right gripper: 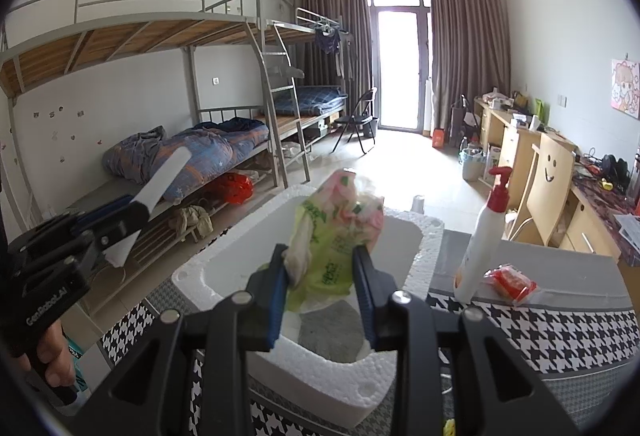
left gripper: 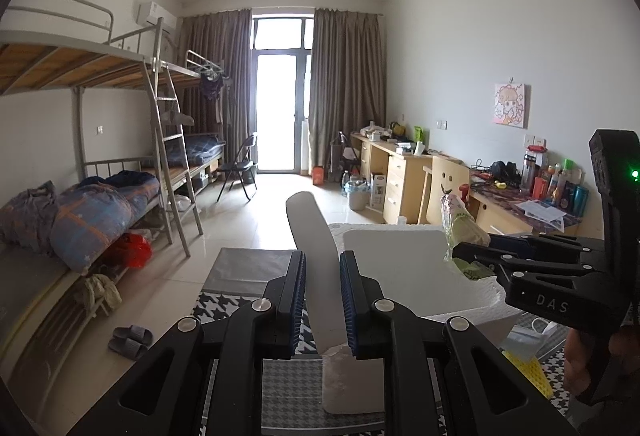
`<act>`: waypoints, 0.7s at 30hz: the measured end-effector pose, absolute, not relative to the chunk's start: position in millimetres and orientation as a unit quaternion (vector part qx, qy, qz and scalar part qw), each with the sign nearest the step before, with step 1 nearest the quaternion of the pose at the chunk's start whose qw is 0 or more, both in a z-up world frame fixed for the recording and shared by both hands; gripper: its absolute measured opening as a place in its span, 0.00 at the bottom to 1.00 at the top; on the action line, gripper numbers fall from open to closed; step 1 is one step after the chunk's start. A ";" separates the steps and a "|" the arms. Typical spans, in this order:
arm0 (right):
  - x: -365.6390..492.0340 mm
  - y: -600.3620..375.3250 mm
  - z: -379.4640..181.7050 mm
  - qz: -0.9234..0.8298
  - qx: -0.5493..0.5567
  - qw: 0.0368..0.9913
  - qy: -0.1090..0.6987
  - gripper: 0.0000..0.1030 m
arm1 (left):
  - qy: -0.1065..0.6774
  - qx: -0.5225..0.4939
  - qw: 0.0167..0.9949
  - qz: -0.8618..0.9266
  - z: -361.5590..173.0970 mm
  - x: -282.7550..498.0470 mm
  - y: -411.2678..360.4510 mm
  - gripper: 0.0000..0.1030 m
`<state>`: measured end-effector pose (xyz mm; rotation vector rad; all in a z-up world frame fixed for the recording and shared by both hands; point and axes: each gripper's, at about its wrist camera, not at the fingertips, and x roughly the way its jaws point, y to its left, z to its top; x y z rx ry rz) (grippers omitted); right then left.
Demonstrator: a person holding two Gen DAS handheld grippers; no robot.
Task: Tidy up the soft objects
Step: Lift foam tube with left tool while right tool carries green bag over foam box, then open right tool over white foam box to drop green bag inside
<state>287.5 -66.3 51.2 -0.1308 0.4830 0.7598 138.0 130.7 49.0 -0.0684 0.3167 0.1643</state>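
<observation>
My left gripper (left gripper: pixel 323 296) is shut on a long flat white tube-like object (left gripper: pixel 314 244), held in the air left of the white foam box (left gripper: pixel 400 256). The same gripper and white object (right gripper: pixel 160 184) show at the left of the right wrist view. My right gripper (right gripper: pixel 322 284) is shut on a crumpled green and pink plastic pack (right gripper: pixel 336 236), held above the open foam box (right gripper: pixel 430 248). The right gripper also shows in the left wrist view (left gripper: pixel 476 256) with the pack (left gripper: pixel 460 224).
The foam box stands on a houndstooth-patterned table (right gripper: pixel 540 332). A white pump bottle (right gripper: pixel 486 232) with a red top and a red packet (right gripper: pixel 510 282) stand right of the box. Bunk beds (right gripper: pixel 180 140) line the left wall, desks (left gripper: pixel 404 172) the right.
</observation>
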 end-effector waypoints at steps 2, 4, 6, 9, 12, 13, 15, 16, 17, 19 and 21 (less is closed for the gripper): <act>288.2 -64.1 49.4 0.367 -0.065 0.897 0.236 0.35 | 0.157 -0.035 0.983 0.083 48.9 137.8 133.9 0.18; 289.0 -61.9 48.0 0.366 -0.066 0.897 0.240 0.35 | 0.157 -0.036 0.984 0.082 49.0 137.7 134.5 0.18; 289.8 -60.3 48.2 0.366 -0.067 0.896 0.242 0.35 | 0.156 -0.035 0.984 0.083 48.8 137.7 133.4 0.18; 290.6 -57.1 48.0 0.362 -0.069 0.897 0.243 0.35 | 0.155 -0.037 0.984 0.083 48.0 136.9 136.1 0.18; 290.4 -51.4 46.1 0.360 -0.076 0.896 0.247 0.35 | 0.153 -0.042 0.984 0.084 47.3 136.6 137.9 0.18; 290.4 -49.3 46.3 0.360 -0.077 0.896 0.248 0.35 | 0.154 -0.043 0.984 0.084 46.6 136.2 138.6 0.18; 290.2 -47.0 45.9 0.361 -0.077 0.895 0.249 0.35 | 0.155 -0.045 0.983 0.083 45.6 136.0 139.8 0.18; 289.8 -46.6 46.1 0.361 -0.077 0.895 0.249 0.35 | 0.155 -0.045 0.983 0.083 45.0 135.5 140.6 0.18; 289.4 -46.3 46.6 0.363 -0.075 0.895 0.248 0.35 | 0.155 -0.045 0.983 0.084 45.0 135.4 140.7 0.18; 289.8 -45.9 47.2 0.366 -0.073 0.894 0.249 0.36 | 0.154 -0.045 0.983 0.085 44.9 134.9 141.7 0.18; 290.0 -45.7 46.5 0.365 -0.074 0.894 0.249 0.41 | 0.154 -0.044 0.984 0.084 44.9 135.0 141.7 0.18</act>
